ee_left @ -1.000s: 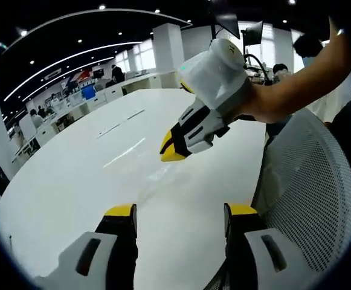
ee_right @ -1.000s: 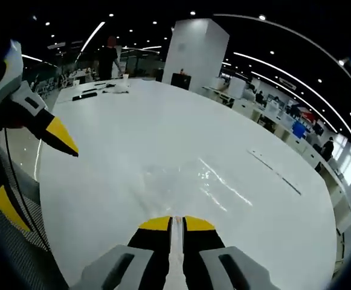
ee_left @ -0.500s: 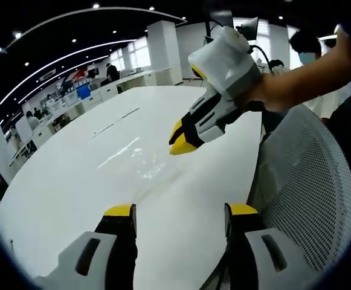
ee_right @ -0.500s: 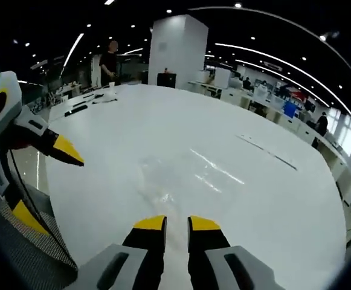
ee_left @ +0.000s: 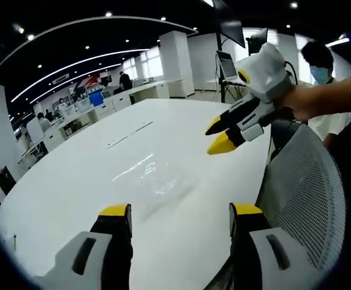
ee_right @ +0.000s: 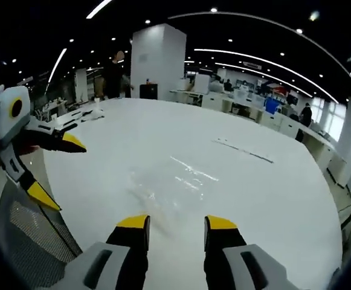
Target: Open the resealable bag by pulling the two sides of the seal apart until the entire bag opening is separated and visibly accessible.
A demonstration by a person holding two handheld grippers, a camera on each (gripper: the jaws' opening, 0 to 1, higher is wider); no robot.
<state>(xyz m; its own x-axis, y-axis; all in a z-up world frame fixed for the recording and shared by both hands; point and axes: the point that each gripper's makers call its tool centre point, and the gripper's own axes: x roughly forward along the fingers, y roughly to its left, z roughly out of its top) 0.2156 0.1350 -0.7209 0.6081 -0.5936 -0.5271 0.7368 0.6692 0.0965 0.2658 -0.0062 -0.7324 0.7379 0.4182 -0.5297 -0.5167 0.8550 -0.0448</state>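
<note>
A clear resealable bag [ee_right: 163, 184] lies flat on the white table [ee_right: 254, 193], seen only as faint glints; in the left gripper view the bag [ee_left: 157, 181] is a pale sheen ahead of my jaws. My right gripper [ee_right: 176, 222] is open just short of the bag's near edge, with nothing between its jaws. The right gripper [ee_left: 219, 134] also hangs open above the table at the right of the left gripper view. My left gripper [ee_left: 179, 210] is wide open over the table's near edge, holding nothing. In the right gripper view the left gripper [ee_right: 53, 170] sits open at far left.
A grey mesh chair back [ee_left: 302, 199] stands close on the right, against the table edge, and the chair [ee_right: 24, 235] also shows at lower left. A person in a mask [ee_left: 320, 66] is behind it. Desks and a white pillar [ee_right: 157, 63] lie beyond the table.
My right gripper went from shut on the bag's edge to open, and the bag now lies loose on the table. The right gripper drew back and up from the table.
</note>
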